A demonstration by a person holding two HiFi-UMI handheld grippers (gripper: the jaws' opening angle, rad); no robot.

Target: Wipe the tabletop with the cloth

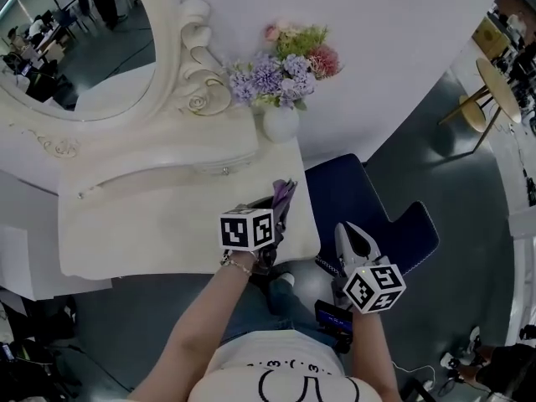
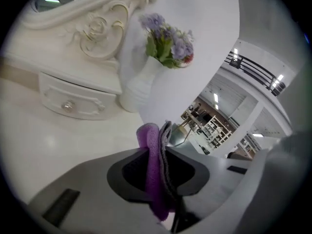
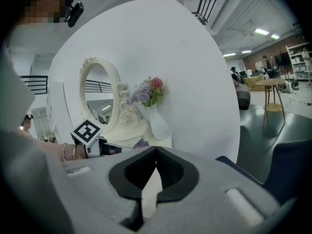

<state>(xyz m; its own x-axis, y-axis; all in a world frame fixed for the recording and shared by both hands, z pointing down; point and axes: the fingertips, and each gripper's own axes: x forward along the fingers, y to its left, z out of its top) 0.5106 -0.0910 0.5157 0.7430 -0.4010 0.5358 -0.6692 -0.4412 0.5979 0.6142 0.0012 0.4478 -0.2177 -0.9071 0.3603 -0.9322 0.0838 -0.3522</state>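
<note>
One cloth (image 2: 152, 174), purple, is clamped between the jaws of the left hand-held gripper (image 2: 162, 150), over the surface's (image 1: 151, 224) right front corner. Right hand-held gripper (image 3: 155, 152): jaws clenched together, empty, off the surface. One vase of flowers (image 1: 280, 122) stands at the back.

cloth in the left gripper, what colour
Purple folded cloth with a grey layer, clearest in left gripper view.
</note>
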